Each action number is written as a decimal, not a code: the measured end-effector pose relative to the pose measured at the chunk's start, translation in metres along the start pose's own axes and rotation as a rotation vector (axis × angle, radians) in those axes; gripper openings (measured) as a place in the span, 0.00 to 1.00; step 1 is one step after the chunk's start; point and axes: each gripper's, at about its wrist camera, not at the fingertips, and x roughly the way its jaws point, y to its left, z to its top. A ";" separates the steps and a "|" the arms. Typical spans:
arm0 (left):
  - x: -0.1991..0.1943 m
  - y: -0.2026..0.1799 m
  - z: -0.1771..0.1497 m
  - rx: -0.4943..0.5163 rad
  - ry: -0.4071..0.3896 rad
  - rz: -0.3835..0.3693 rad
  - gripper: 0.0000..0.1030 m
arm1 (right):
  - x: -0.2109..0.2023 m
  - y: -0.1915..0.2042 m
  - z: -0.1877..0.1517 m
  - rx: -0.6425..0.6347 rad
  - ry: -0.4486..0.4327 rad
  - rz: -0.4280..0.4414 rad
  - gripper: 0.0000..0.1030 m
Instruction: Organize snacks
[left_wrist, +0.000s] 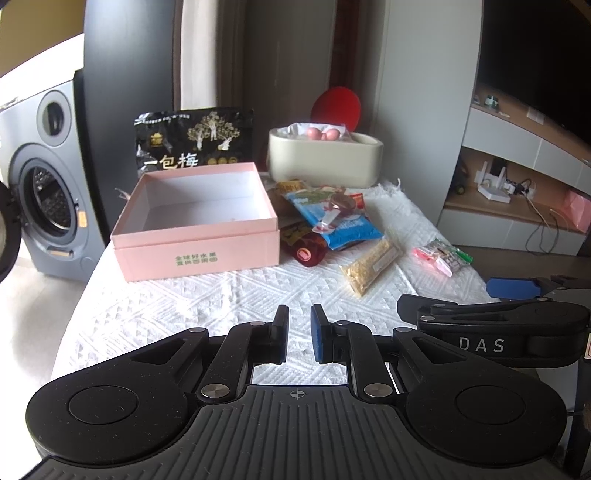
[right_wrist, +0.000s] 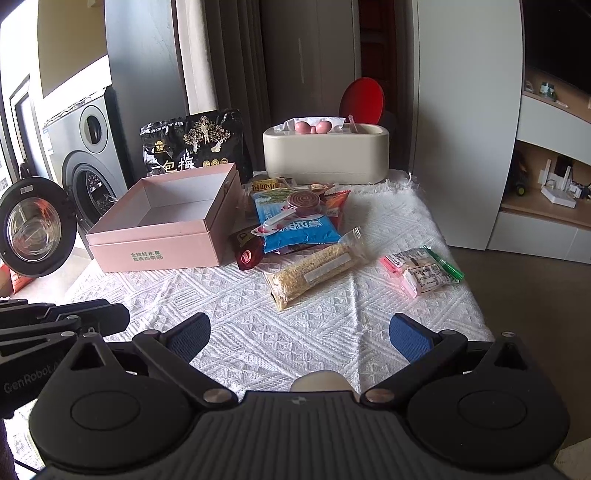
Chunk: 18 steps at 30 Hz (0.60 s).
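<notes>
An empty pink box sits open on the white cloth. Beside it on the right lies a pile of snacks: a blue packet with a lollipop on top, and a dark red packet. A clear bag of yellow grains and a pink-and-green packet lie nearer. My left gripper is nearly shut and empty, low over the cloth. My right gripper is wide open and empty.
A black snack bag stands behind the box. A cream tub with pink items stands at the back. A washing machine with its door open is on the left; shelves are on the right.
</notes>
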 end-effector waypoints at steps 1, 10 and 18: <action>0.000 0.000 0.001 0.000 0.002 0.000 0.16 | 0.000 0.000 0.000 0.000 0.001 0.000 1.00; 0.000 0.000 0.000 -0.002 0.007 -0.001 0.16 | 0.001 -0.001 -0.001 -0.001 0.006 -0.001 1.00; 0.001 -0.001 0.000 -0.003 0.011 -0.004 0.16 | 0.001 -0.001 -0.003 0.002 0.011 -0.001 1.00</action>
